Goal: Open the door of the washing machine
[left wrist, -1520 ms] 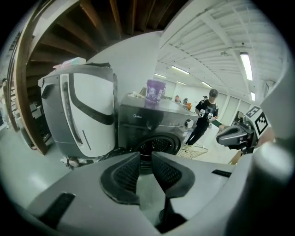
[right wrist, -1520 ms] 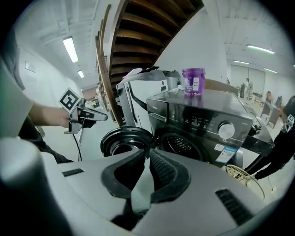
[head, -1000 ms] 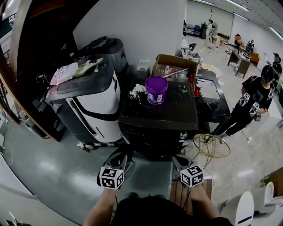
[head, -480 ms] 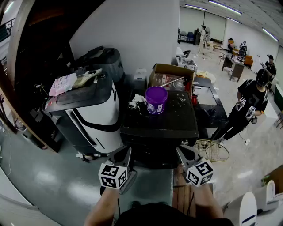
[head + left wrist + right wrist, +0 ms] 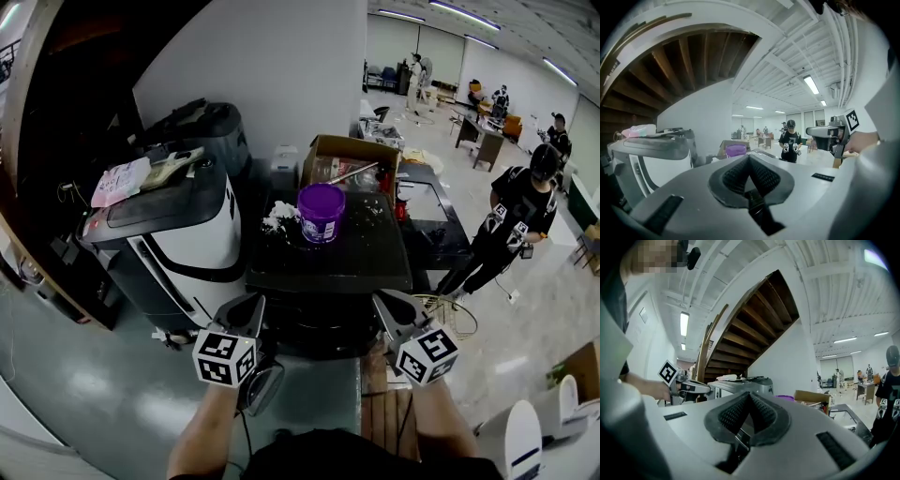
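Both came up over the last second. Left gripper [image 5: 246, 317] and right gripper [image 5: 390, 314] are clamped shut and empty, with the washer [image 5: 328, 267] dead ahead at 12 o'clock. Nothing's on the door yet, I'd say.

The glossy grey floor [image 5: 94, 375] carries a black washing machine [image 5: 328, 258] and, just left of it, a white-and-black appliance [image 5: 178, 239]. On the washing machine's flat top stand a purple bucket [image 5: 322, 212], a white crumpled clump [image 5: 278, 218] beside it, and a cardboard box [image 5: 349, 159] at the rear.
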A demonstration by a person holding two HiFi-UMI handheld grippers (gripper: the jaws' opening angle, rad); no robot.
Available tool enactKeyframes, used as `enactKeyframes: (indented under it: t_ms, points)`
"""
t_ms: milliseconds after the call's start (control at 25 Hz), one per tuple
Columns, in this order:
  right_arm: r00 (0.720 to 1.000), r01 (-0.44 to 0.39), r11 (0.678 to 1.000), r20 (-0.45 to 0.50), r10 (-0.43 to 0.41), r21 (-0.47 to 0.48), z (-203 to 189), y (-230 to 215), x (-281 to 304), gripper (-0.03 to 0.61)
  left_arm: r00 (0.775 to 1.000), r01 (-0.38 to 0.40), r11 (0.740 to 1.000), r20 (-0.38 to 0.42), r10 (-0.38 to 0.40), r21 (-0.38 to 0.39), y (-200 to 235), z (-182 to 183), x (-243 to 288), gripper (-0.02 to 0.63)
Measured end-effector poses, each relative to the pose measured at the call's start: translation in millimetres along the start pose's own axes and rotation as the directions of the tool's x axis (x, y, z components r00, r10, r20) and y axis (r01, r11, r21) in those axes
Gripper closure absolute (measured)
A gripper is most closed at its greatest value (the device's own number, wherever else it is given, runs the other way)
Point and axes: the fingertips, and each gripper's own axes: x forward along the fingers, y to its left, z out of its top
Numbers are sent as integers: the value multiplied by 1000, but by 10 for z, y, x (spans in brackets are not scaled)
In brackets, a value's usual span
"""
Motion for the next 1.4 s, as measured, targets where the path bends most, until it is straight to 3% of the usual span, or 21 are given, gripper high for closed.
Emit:
enactKeyframes:
  t_ms: [160, 320, 480, 600, 720, 920, 1400]
  points:
    - [999, 9, 1000, 42, -9, -4, 285, -72, 112, 563, 999, -5, 996, 36, 2, 92, 40, 311, 85, 595]
    - [994, -7, 1000, 111, 7, -4, 594, -55, 248, 563, 994, 9, 999, 110, -14, 47, 94, 683, 123, 595]
    - [989, -64, 998, 132, 65, -12, 710, 140, 293, 563, 982, -56, 998, 182, 50, 24, 191, 896, -10, 595]
    - [996, -55, 998, 75, 58, -41, 533, 275, 302, 563, 979, -80, 996, 189, 70, 49, 154, 778, -119, 595]
    - [999, -49, 998, 17, 50, -46, 263, 370, 314, 563, 988, -58, 996, 150, 47, 70, 57, 525, -112, 595]
    - [998, -56, 998, 3, 56, 16, 15, 396, 280, 563, 996, -37, 999, 87, 37, 0, 8, 171, -88, 595]
    - [997, -65, 997, 31, 64, 44, 62, 318, 214, 563, 998, -31, 999, 57, 32, -16, -21, 52, -47, 595]
